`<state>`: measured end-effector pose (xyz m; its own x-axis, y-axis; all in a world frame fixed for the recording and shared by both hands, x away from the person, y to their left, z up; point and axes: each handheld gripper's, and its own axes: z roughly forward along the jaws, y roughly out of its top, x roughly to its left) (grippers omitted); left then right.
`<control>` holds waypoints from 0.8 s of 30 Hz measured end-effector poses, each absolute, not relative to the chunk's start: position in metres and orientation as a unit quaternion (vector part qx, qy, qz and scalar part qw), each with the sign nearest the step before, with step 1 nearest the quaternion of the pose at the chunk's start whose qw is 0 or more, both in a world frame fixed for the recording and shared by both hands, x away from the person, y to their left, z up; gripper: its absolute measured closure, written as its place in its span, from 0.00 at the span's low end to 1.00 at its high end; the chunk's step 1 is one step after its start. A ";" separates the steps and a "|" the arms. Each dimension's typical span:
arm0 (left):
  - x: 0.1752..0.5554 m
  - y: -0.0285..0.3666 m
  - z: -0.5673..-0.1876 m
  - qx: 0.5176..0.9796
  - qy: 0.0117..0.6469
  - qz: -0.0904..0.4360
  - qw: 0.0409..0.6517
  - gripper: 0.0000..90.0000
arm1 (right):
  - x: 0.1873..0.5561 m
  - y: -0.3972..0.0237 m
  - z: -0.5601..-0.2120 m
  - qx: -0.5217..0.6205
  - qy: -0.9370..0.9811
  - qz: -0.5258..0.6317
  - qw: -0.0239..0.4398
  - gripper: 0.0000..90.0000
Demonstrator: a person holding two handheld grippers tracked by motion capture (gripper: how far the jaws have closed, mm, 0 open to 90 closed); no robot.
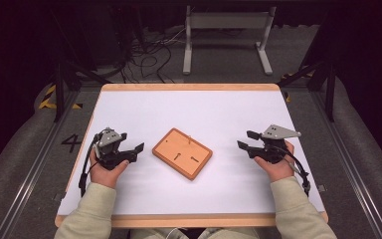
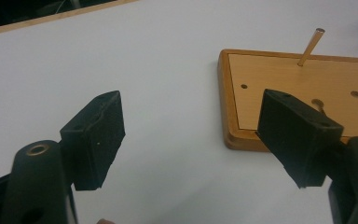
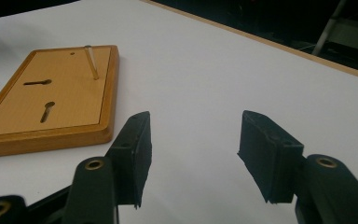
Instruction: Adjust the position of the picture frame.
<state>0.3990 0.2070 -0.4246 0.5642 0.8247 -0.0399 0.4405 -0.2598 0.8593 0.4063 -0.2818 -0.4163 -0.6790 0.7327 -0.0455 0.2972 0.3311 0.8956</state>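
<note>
High view: I am holding my left gripper [image 1: 135, 152] and right gripper [image 1: 243, 141] with jaws spread, gripping nothing, one either side of the wooden board [image 1: 182, 153] lying mid-table. A thin peg [image 2: 310, 46] is standing in it, tilted. Nothing is started; next I am probably reaching for that peg. I am reading no writing on the board.

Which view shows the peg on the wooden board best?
Left gripper view: the peg shows largest, standing tilted in a hole near the far edge of the wooden board, with white table behind it. The right gripper view shows the peg smaller but whole. In the high view it is a faint sliver.
</note>
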 end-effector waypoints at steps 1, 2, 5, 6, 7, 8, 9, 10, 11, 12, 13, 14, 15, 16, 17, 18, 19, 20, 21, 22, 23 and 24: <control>0.400 0.207 -0.425 0.763 0.418 0.216 0.443 0.26 | 0.406 -0.282 -0.416 0.329 0.784 0.474 0.229 0.49; 0.400 0.207 -0.424 0.764 0.417 0.217 0.442 0.26 | 0.406 -0.282 -0.416 0.328 0.784 0.474 0.229 0.50; 0.401 0.206 -0.424 0.764 0.412 0.214 0.447 0.26 | 0.405 -0.282 -0.416 0.328 0.784 0.475 0.229 0.50; 0.402 0.205 -0.424 0.765 0.413 0.213 0.447 0.26 | 0.404 -0.283 -0.415 0.329 0.783 0.475 0.229 0.50; 0.402 0.205 -0.423 0.765 0.412 0.215 0.445 0.26 | 0.404 -0.283 -0.415 0.329 0.783 0.476 0.229 0.50; 0.403 0.204 -0.423 0.766 0.413 0.213 0.444 0.26 | 0.403 -0.284 -0.414 0.331 0.782 0.476 0.228 0.50; 0.404 0.203 -0.423 0.765 0.414 0.214 0.444 0.26 | 0.403 -0.284 -0.414 0.331 0.782 0.476 0.228 0.50; 0.406 0.201 -0.423 0.765 0.415 0.212 0.443 0.26 | 0.402 -0.285 -0.414 0.331 0.782 0.475 0.229 0.50; 0.406 0.201 -0.423 0.765 0.415 0.212 0.443 0.27 | 0.402 -0.285 -0.414 0.331 0.782 0.475 0.229 0.50; 0.407 0.201 -0.423 0.768 0.412 0.212 0.442 0.27 | 0.401 -0.285 -0.413 0.332 0.782 0.476 0.230 0.50; 0.407 0.200 -0.422 0.767 0.414 0.211 0.443 0.27 | 0.400 -0.286 -0.413 0.332 0.781 0.476 0.230 0.50; 0.409 0.198 -0.422 0.768 0.411 0.210 0.444 0.27 | 0.399 -0.287 -0.413 0.334 0.781 0.475 0.232 0.50; 0.409 0.198 -0.422 0.768 0.411 0.210 0.444 0.27 | 0.399 -0.287 -0.413 0.334 0.781 0.475 0.232 0.50; 0.409 0.197 -0.422 0.769 0.409 0.210 0.445 0.27 | 0.398 -0.289 -0.413 0.337 0.780 0.474 0.232 0.50; 0.410 0.196 -0.422 0.769 0.409 0.210 0.444 0.27 | 0.398 -0.289 -0.413 0.337 0.780 0.474 0.232 0.50; 0.411 0.195 -0.422 0.770 0.409 0.208 0.444 0.27 | 0.398 -0.290 -0.413 0.337 0.780 0.474 0.232 0.50; 0.411 0.195 -0.422 0.771 0.408 0.206 0.443 0.27 | 0.397 -0.291 -0.413 0.340 0.778 0.475 0.230 0.50; 0.411 0.193 -0.422 0.771 0.408 0.207 0.442 0.27 | 0.397 -0.291 -0.413 0.341 0.778 0.475 0.229 0.51; 0.411 0.193 -0.422 0.771 0.408 0.207 0.442 0.27 | 0.397 -0.291 -0.413 0.341 0.778 0.475 0.229 0.51; 0.411 0.193 -0.422 0.772 0.407 0.208 0.441 0.27 | 0.397 -0.291 -0.412 0.342 0.777 0.476 0.229 0.52; 0.411 0.193 -0.422 0.774 0.406 0.207 0.440 0.28 | 0.397 -0.292 -0.410 0.342 0.778 0.474 0.230 0.53; 0.411 0.193 -0.422 0.775 0.406 0.207 0.439 0.28 | 0.397 -0.292 -0.410 0.342 0.778 0.475 0.229 0.54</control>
<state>0.4107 0.1928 -0.4219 0.5851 0.8101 -0.0362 0.4475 -0.2853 0.8476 0.3966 -0.2918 -0.4101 -0.6614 0.7494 -0.0310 0.3149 0.3150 0.8954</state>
